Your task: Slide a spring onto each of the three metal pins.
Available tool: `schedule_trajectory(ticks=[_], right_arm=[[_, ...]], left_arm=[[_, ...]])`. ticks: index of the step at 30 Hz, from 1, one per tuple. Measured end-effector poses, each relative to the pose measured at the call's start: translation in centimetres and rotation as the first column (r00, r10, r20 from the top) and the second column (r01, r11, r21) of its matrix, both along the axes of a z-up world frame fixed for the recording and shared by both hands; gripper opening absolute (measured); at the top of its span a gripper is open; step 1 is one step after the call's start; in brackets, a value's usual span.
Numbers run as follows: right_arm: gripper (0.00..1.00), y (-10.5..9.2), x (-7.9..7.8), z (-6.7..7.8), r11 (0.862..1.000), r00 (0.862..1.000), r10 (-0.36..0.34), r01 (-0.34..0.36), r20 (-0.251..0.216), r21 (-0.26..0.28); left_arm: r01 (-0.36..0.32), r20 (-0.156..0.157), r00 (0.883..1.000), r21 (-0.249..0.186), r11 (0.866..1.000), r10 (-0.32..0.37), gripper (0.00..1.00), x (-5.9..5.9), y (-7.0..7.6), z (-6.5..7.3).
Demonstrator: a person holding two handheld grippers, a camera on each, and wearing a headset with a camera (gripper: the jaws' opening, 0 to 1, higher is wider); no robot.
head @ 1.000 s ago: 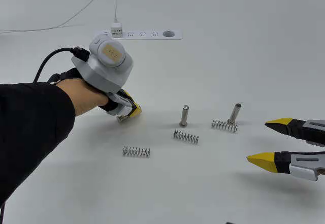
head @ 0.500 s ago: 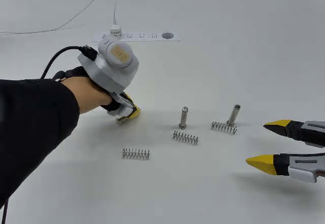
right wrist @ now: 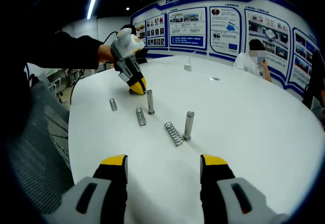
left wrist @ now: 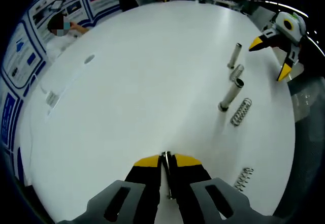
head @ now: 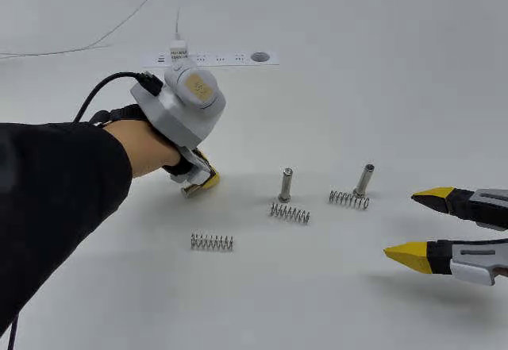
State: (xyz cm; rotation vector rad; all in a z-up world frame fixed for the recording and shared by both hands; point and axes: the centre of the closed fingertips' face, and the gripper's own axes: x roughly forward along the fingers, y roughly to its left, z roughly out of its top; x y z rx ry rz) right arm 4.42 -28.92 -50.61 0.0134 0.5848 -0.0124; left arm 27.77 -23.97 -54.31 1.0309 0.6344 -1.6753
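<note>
Clamps one pin (left wrist: 166, 178) in the left tool (head: 204, 179), jaws narrow around it, tip low against the tabletop (head: 333, 96). Finds the nearest spring (head: 212, 242) lying flat near it on the person's side, long axis crosswise. Hangs the right tool (head: 399, 223) wide open, well apart to the right.

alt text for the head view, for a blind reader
On a white table, the left gripper is shut on a pin, while the right gripper hangs open at the right. Between them two pins stand upright, with three springs lying flat.
</note>
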Motion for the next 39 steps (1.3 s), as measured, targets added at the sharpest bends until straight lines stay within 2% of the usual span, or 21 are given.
schedule_trajectory(ticks=[10,12,15,22,39], right_arm=[[0.59,0.0,0.0,0.0,1.0,1.0,0.0,0.0,0.001,-0.002],[0.59,0.0,0.0,0.1,1.0,1.0,-0.002,0.002,0.004,-0.001],[0.59,0.0,-0.1,0.1,1.0,1.0,-0.003,0.003,0.004,-0.003],[0.59,0.0,-0.1,0.1,1.0,1.0,-0.005,0.005,0.001,-0.002],[0.59,0.1,0.0,0.3,1.0,1.0,0.001,-0.001,0.002,-0.004]], left_arm=[[-0.019,0.028,0.999,0.002,1.0,0.019,0.08,0.0,0.0,0.0],[-0.034,0.022,0.999,0.0,0.999,0.034,0.08,0.0,0.1,0.0],[-0.051,-0.015,0.999,-0.002,0.999,0.051,0.08,-0.4,0.2,0.1],[-0.062,-0.025,0.998,-0.029,0.998,0.062,0.08,-0.3,0.2,1.0],[-0.113,-0.088,0.991,-0.095,0.989,0.105,0.08,-0.1,1.6,3.3]])
